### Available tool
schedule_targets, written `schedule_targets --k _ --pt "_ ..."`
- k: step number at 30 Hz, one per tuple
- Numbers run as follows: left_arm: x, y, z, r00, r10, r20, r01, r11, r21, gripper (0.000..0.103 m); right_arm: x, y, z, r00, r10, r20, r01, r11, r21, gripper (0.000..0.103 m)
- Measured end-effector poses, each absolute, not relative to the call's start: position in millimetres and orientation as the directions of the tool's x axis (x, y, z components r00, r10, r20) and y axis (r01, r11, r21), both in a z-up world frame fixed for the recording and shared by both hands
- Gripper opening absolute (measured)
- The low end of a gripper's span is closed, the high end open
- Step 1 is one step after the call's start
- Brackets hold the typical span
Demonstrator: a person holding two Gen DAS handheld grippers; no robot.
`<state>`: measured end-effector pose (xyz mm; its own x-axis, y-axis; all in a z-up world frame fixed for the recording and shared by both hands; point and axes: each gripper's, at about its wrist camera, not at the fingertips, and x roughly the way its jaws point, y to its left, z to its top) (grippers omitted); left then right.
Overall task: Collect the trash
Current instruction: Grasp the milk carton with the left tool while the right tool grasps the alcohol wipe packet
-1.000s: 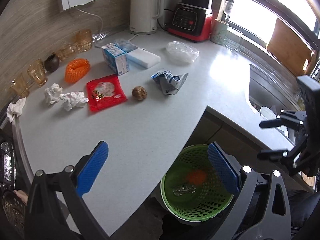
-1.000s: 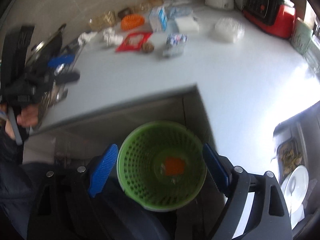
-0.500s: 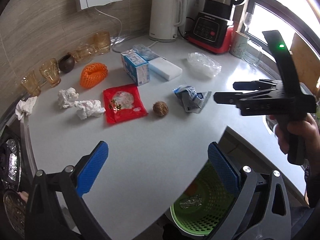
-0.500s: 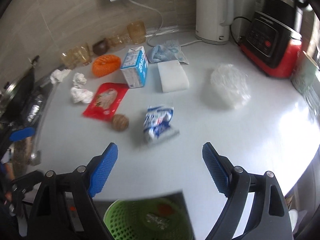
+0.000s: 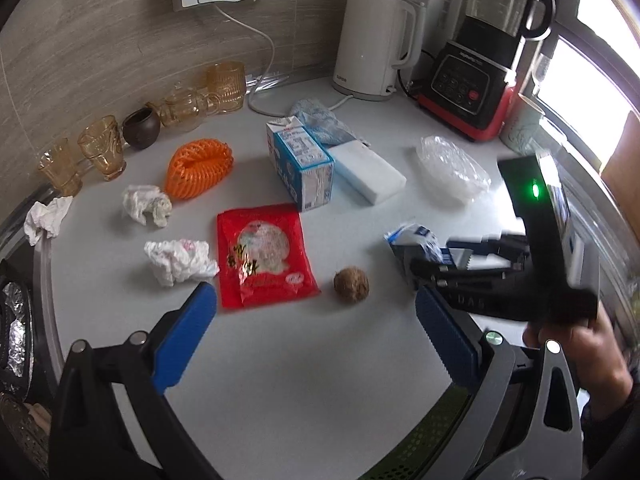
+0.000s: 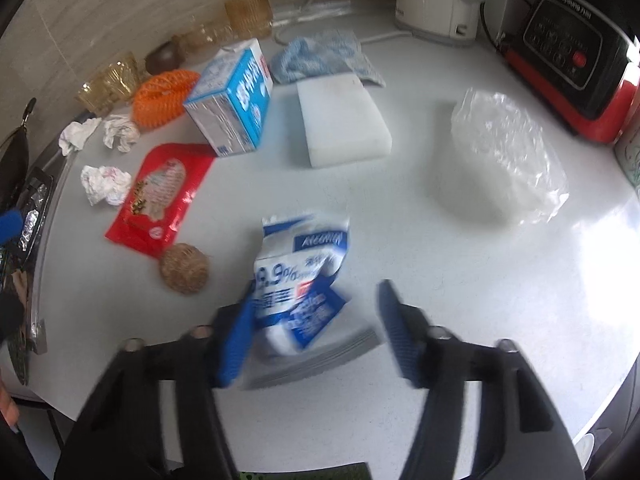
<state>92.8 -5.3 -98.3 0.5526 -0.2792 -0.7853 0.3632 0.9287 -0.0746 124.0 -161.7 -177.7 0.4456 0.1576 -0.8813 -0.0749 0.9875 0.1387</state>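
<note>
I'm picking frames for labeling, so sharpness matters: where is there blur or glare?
Right wrist view: right gripper and crumpled blue-and-white packet smeared by motion; window glare whitens the counter at right. Left wrist view: mostly sharp; window overexposed; fisheye bends the edges.

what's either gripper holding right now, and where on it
Nothing is firmly held. The left gripper is open and empty. The right gripper has just been closing around the near end of the crumpled blue-and-white plastic wrapper; one pad touches it, the other is apart.
</note>
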Motion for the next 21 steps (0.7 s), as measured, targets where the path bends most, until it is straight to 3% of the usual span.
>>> schedule_targets --k 2,4,10,21 --pt "99.4 -8.6 -97.1 0.556 -0.275 -0.784 0.356 0.932 -0.074 0.095 123.9 -165.5 -179.8 0.436 0.176 -0.882 -0.075 0.984 0.16 0.043" --pt "105.4 -12.1 -96.8 0.562 -0.268 -0.783 0.347 0.935 -0.071 0.095 121.8 -170.4 -180.4 0.441 0.191 -0.877 -0.072 0.981 0.178 0.033" --pt "138.9 -22.6 -95.4 0.568 -0.237 -0.788 0.304 0.95 -0.066 0.095 114.9 -181.3 -174.7 0.46 0.221 -0.86 -0.068 0.974 0.214 0.02" --pt "228.1 -66.9 -115.1 0.57 -0.104 -0.815 0.203 0.979 0.017 0.095 82.3 -216.6 -140.6 0.538 0.219 -0.814 -0.035 0.971 0.238 0.02"
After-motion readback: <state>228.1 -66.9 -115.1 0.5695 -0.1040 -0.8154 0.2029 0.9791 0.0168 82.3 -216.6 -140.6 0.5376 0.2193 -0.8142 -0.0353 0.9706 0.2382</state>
